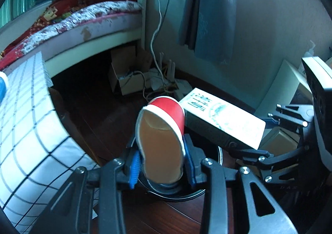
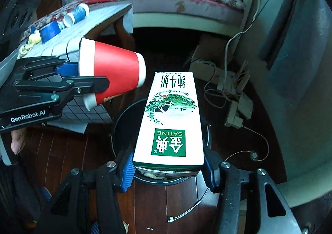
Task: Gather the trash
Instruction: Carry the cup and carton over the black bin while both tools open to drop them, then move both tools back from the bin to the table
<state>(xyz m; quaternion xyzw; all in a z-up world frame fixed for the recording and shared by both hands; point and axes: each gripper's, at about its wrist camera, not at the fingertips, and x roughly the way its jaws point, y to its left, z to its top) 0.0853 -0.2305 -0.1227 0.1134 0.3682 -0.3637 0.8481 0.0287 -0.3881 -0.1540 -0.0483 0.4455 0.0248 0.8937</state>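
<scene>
Left gripper (image 1: 161,163) clamped the squashed red paper cup (image 1: 164,130); right gripper (image 2: 168,169) clasped the milk carton (image 2: 172,118). Both were held over the black bin's rim (image 2: 120,118) on the wooden floor (image 2: 62,151).

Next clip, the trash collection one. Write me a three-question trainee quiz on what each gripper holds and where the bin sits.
1. True or false: the left gripper squeezes a red paper cup out of round.
2. What does the right gripper hold? A) milk carton B) blue tape roll C) cable
3. Fill in: the black trash bin stands on the floor, directly ____ both held items.

Key: 1 true; 2 A; 3 below.
</scene>
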